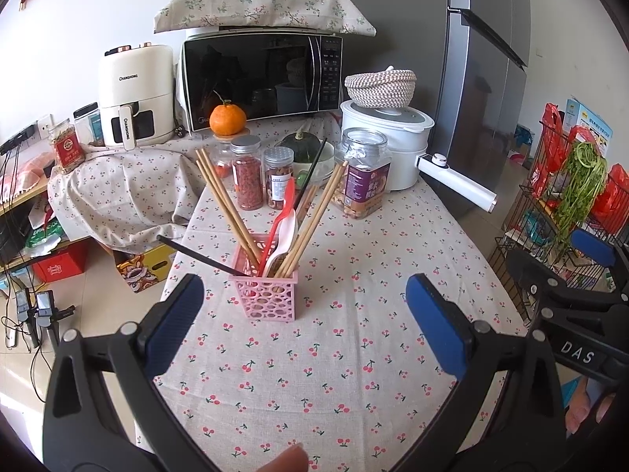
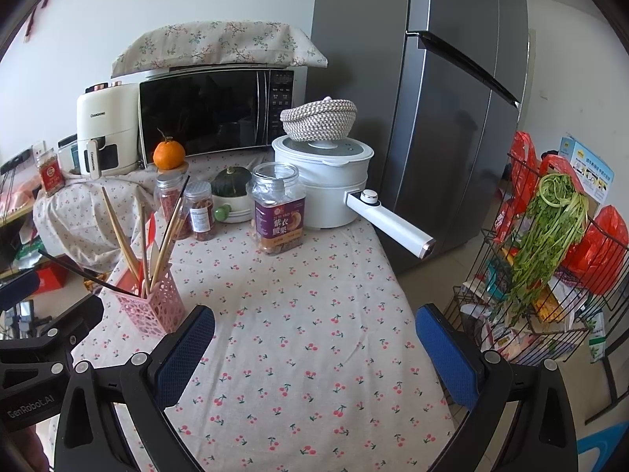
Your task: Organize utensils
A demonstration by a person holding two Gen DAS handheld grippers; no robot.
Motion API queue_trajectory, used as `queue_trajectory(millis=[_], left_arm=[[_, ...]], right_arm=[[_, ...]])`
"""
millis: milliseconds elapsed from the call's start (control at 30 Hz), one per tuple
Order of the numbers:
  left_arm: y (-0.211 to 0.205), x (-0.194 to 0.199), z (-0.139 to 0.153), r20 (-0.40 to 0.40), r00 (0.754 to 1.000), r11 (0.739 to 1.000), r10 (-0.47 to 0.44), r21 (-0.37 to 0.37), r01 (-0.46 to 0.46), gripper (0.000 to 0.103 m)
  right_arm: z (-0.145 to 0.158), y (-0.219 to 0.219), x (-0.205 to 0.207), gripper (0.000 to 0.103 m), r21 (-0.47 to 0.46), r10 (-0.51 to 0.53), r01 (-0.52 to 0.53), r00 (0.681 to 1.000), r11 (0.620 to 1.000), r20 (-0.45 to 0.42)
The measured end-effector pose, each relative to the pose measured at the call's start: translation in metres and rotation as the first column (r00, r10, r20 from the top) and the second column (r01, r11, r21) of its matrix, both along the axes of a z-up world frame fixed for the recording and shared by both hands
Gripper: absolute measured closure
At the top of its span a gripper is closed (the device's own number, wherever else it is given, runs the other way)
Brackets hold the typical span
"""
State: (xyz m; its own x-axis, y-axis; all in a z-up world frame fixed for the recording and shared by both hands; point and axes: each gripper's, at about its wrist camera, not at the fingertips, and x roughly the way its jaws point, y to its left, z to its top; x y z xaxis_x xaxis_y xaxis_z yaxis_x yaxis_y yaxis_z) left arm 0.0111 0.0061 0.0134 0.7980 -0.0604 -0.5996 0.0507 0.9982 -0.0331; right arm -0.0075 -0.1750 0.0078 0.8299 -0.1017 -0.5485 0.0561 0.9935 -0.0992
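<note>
**Utensils stand bunched in the pink holder; both grippers empty**

Utensils (image 1: 271, 232) fill the pink perforated holder (image 1: 267, 295) on the cherry-print tablecloth (image 1: 314, 373). From your left wrist view you see wooden chopsticks (image 1: 224, 196) fanning out both ways, a red spoon (image 1: 281, 220) and a white spoon (image 1: 285, 242) upright in the middle, and a black chopstick (image 1: 200, 253) leaning low to the left. All of these should be light and stiff; the chopsticks look thin and smooth, so pinch them mid-shaft, and take the spoons by the handle. The holder looks light plastic and may tip if you pull sideways. Your left gripper (image 1: 304, 326) is spread wide, empty, just short of the holder.

From your right wrist view the holder (image 2: 151, 306) sits left of your right gripper (image 2: 314, 354), which is also wide and empty. Behind stand a nut jar (image 2: 280, 212) and two smaller lidded jars (image 2: 198, 212) with reddish contents.
</note>
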Motion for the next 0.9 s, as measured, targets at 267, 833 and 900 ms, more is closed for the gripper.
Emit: queue_trajectory(millis=[267, 833, 900], left_arm=[[-0.0017, -0.0003, 0.0000, 0.000, 1.000, 1.000, -0.004, 0.000, 0.004, 0.001], [-0.0033, -0.0007, 0.0002, -0.002, 1.000, 1.000, -0.005, 0.002, 0.005, 0.001], [-0.0041, -0.0008, 0.0007, -0.002, 1.000, 1.000, -0.006, 0.003, 0.006, 0.001]], right_arm=[[0.0008, 0.0021, 0.0004, 0.000, 0.001, 0.003, -0.003, 1.000, 1.000, -0.003], [-0.0010, 0.0030, 0.0016, 0.000, 0.000, 0.008, -0.008, 1.000, 1.000, -0.007], [-0.0010, 0.0026, 0.0017, 0.000, 0.000, 0.008, -0.008, 1.000, 1.000, -0.006]])
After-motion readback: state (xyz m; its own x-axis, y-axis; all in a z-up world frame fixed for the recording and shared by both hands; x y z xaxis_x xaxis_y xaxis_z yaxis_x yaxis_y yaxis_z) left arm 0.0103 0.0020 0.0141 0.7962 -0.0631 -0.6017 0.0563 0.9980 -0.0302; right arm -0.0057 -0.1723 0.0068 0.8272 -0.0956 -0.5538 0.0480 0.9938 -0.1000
